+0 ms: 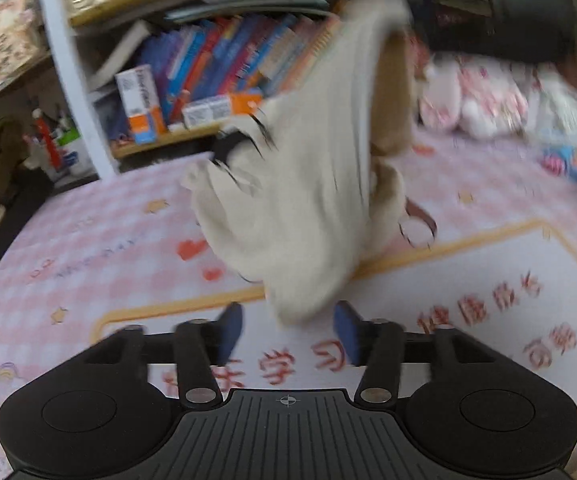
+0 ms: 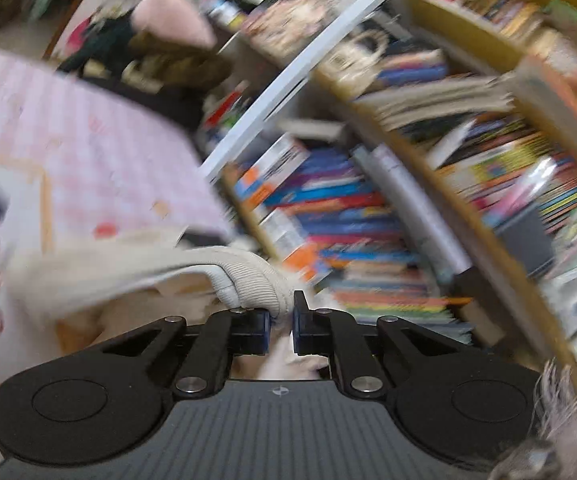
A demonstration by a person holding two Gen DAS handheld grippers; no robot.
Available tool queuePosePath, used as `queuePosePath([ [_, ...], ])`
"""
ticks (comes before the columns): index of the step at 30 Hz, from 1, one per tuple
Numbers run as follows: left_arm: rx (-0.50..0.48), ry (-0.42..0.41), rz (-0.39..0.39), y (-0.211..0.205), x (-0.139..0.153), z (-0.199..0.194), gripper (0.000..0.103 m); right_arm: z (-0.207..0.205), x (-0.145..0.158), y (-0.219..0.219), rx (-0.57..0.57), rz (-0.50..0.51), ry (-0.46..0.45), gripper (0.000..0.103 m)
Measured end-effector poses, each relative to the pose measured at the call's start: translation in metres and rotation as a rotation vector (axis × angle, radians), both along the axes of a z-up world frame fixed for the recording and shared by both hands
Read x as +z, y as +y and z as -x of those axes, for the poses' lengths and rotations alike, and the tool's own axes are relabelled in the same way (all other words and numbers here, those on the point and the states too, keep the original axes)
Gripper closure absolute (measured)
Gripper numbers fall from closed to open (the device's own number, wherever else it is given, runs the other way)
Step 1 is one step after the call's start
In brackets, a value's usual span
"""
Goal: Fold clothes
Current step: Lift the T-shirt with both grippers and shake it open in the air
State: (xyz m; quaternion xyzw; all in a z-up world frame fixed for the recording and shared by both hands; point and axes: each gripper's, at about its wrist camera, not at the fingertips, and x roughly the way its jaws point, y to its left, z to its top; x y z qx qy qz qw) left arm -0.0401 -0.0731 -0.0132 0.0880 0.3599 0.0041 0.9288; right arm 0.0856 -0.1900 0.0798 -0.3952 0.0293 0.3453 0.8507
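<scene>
Clearly your right gripper [image 2: 281, 322] pinches the ribbed hem of the cream garment [image 1: 308, 184], hanging limp above the pink mat [image 1: 88, 220], while your left gripper [image 1: 288, 330] gapes under its free, floppy corner.

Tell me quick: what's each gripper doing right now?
Left gripper: open, holding nothing; the cream garment hangs just ahead of its pads.
Right gripper: closed on the garment's ribbed hem.

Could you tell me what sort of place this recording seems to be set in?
Most likely a bedroom or child's room at home: a pink checked bed cover with cartoon prints, crowded bookshelves right beside it, and plush toys at the far end.
</scene>
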Motion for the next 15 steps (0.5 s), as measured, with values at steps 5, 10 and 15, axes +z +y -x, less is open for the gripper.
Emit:
queuePosePath([
  [5,-0.054,-0.064,-0.203,-0.039,-0.025,-0.010,0.045,0.005,0.037,-0.009,-0.007,-0.047,-0.026,0.094],
  [10,0.074,-0.147,-0.257,-0.041,-0.032,-0.032,0.045,0.015,0.040,-0.013,-0.019,-0.026,-0.037,0.094],
  [15,0.153,-0.167,-0.119,-0.007,-0.022,-0.045,0.099,0.020,0.027,-0.022,-0.079,0.013,-0.012,0.094],
])
